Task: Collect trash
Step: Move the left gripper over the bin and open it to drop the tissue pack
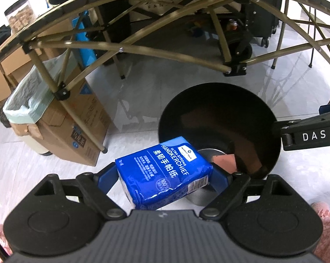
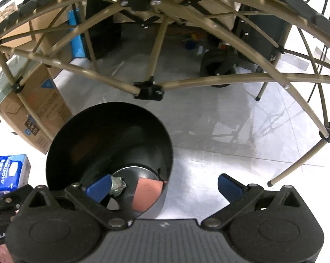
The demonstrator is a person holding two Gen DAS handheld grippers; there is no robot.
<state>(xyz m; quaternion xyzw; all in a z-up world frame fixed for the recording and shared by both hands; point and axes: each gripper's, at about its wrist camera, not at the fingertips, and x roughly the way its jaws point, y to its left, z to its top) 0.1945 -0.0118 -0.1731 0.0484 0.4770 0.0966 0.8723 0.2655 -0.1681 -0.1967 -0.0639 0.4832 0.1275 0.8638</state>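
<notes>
A folding worktop [image 2: 186, 81] with a tan crossed-tube frame is spanning the top of both wrist views, standing on a pale glossy floor [image 2: 219, 149]. A cardboard box [image 1: 77, 127] lined with a pale green bag is sitting at the left, pressed against one worktop leg. A round black bin [image 2: 109, 140] is standing on the floor in front of the frame; inside it a pinkish-orange piece [image 2: 146, 194] and a small crumpled grey-green wad [image 2: 117, 185] are lying at the bottom.

The left gripper [image 1: 165, 175] is clamping a blue pack of tissues [image 1: 165, 171] between its blue fingers [image 1: 105, 178], holding the pack tilted just beside the bin's near rim and partly overlapping it in view. The right gripper [image 2: 165, 186] is hanging with its jaws spread wide and nothing between them, its left finger over the bin's mouth and its right finger over bare floor. A pink sleeve [image 1: 327, 236] is showing at the lower edge of the left view.
</notes>
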